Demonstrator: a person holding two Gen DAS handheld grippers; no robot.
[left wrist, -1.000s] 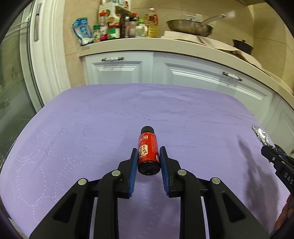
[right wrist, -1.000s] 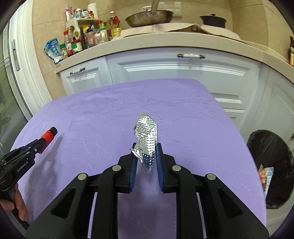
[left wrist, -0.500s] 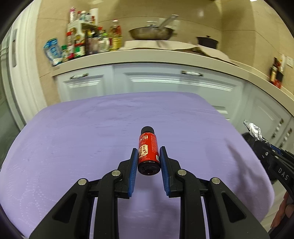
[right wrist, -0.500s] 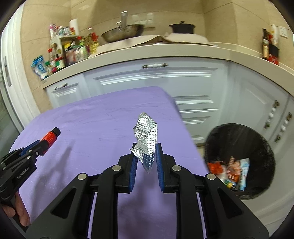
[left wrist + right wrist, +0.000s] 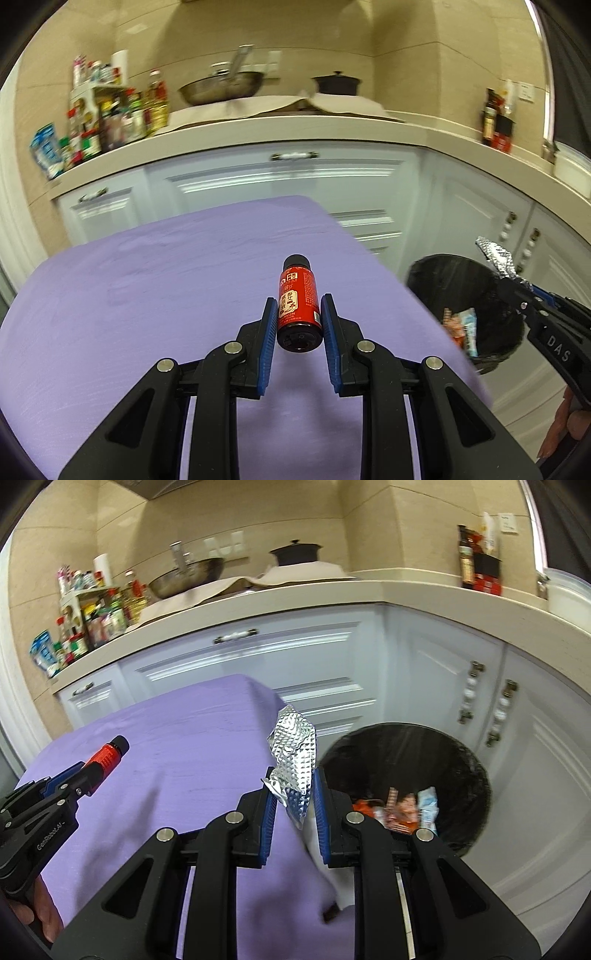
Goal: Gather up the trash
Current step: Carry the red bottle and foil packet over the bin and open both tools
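Note:
My left gripper [image 5: 298, 325] is shut on a small red bottle [image 5: 297, 302] with a black cap, held lengthwise above the purple table [image 5: 147, 295]. In the right wrist view the same left gripper [image 5: 79, 773] shows at the left with the red bottle [image 5: 107, 755] sticking out. My right gripper [image 5: 294, 801] is shut on a crumpled piece of silver foil [image 5: 293, 753], at the table's right edge. The foil [image 5: 496, 256] and right gripper [image 5: 517, 284] also appear at the right in the left wrist view, over the black trash bin [image 5: 428, 280]. The bin [image 5: 476, 760] holds several wrappers.
White kitchen cabinets [image 5: 280, 657] and a beige counter [image 5: 369, 590] stand behind the table. On the counter are condiment bottles [image 5: 92, 616], a steel pan [image 5: 184, 576] and a black pot [image 5: 295, 552]. The bin sits on the floor right of the table, in the cabinet corner.
Both grippers have swung to the right with their loads still held. The trash bin has come into full view, and the right gripper now hangs at the table's right edge beside it.

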